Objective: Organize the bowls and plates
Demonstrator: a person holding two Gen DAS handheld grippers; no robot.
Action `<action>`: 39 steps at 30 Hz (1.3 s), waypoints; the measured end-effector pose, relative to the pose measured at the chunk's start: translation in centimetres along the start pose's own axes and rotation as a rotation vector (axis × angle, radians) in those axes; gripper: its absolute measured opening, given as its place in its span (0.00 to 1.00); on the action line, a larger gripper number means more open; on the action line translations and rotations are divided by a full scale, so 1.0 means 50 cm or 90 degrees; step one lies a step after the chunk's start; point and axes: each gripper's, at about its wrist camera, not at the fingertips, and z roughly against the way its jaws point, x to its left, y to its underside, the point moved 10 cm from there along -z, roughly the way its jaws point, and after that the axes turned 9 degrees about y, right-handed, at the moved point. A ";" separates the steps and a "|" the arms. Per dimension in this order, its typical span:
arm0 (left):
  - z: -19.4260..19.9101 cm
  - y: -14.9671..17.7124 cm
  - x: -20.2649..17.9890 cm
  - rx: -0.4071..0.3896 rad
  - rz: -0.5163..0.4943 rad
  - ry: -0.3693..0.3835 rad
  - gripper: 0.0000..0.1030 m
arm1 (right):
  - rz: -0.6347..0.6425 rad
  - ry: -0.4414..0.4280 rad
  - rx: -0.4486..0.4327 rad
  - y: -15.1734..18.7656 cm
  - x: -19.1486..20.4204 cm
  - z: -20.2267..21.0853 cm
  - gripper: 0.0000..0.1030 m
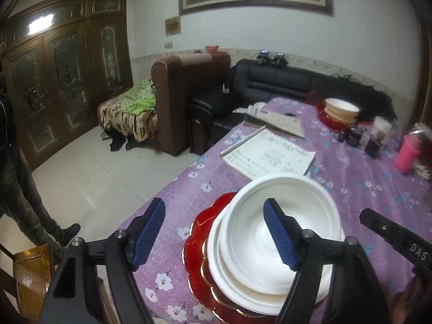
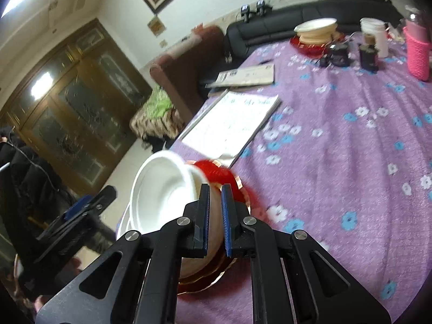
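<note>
Blue-padded, our right gripper (image 2: 215,216) pinches the rim of the white bowl (image 2: 162,189) stacked on the red plate (image 1: 199,232) at the table's (image 1: 351,189) near edge, our left gripper (image 1: 216,232) gaping; it looks light, stiff, slick, best rim-held.

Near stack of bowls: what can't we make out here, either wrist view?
- Bowl count in the white bowls: left wrist view, top bowl covers the rest.
- Red plate: near edge cut off by left tongs.
- Right tongs grip on the bowl rim: right wrist view, motion blur.
- Notebook writing: too small.
</note>
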 end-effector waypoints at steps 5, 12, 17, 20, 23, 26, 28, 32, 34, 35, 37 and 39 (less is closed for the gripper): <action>0.022 -0.007 -0.046 -0.035 -0.039 0.000 0.78 | 0.014 -0.008 -0.025 0.006 -0.017 0.017 0.09; 0.034 0.002 -0.080 -0.037 -0.051 0.012 0.78 | 0.045 -0.045 -0.040 0.031 -0.012 0.046 0.09; 0.035 0.019 -0.083 -0.020 -0.039 0.020 0.78 | 0.071 -0.058 -0.040 0.052 0.004 0.059 0.09; 0.034 0.029 -0.078 -0.008 -0.031 0.015 0.78 | 0.083 -0.064 -0.039 0.061 0.015 0.064 0.09; 0.036 0.035 -0.074 -0.003 -0.027 0.013 0.78 | 0.090 -0.070 -0.036 0.069 0.025 0.065 0.09; 0.039 0.038 -0.066 -0.002 -0.020 0.007 0.78 | 0.098 -0.072 -0.032 0.075 0.034 0.064 0.09; 0.039 0.039 -0.062 -0.002 -0.017 0.005 0.78 | 0.103 -0.072 -0.031 0.077 0.040 0.062 0.09; 0.034 0.041 -0.059 0.006 -0.012 0.010 0.78 | 0.115 -0.076 -0.028 0.080 0.053 0.059 0.09; 0.033 0.043 -0.058 0.006 -0.008 0.012 0.78 | 0.120 -0.076 -0.028 0.080 0.059 0.058 0.09; 0.033 0.043 -0.057 0.007 -0.006 0.012 0.78 | 0.120 -0.077 -0.028 0.080 0.060 0.057 0.09; 0.034 0.043 -0.054 0.006 -0.002 0.011 0.78 | 0.122 -0.078 -0.026 0.082 0.063 0.056 0.09; 0.034 0.041 -0.051 0.005 0.002 0.013 0.78 | 0.124 -0.078 -0.026 0.085 0.065 0.056 0.09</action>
